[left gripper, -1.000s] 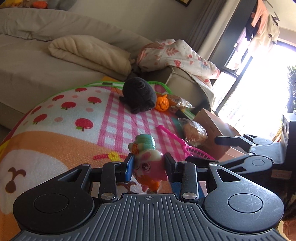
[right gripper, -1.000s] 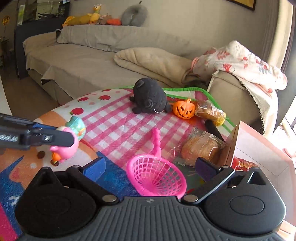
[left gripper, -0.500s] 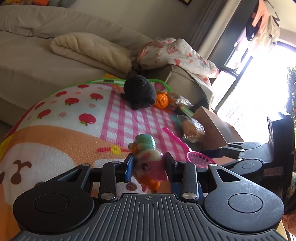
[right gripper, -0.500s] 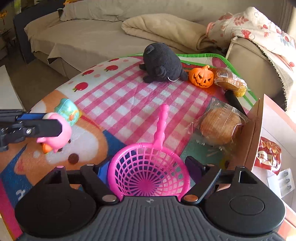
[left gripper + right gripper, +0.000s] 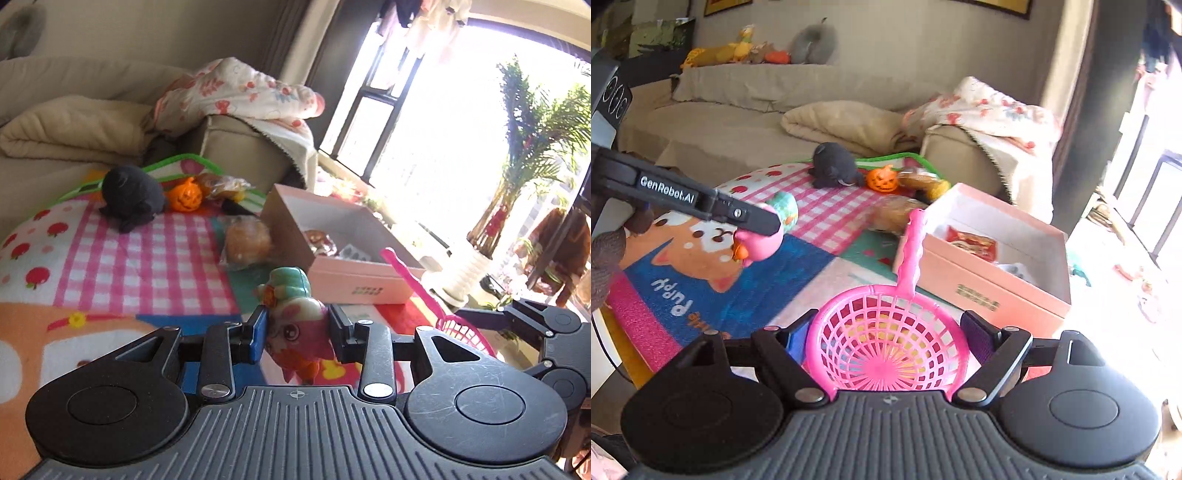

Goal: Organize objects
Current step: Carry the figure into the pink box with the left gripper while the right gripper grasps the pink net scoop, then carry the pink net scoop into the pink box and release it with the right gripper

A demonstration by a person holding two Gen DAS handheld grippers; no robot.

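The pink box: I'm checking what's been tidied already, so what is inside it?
Inside the pink box, a red printed packet lies beside something pale. The near wall hides the rest of the floor.

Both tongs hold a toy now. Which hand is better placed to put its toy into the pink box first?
Probably the right. Its tongs grip the pink toy strainer, whose handle already points at the open pink box just ahead. The left tongs, clamped on the pink toy figure, sit further from the box.

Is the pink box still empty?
No, the pink box already holds a red packet and a few small items.
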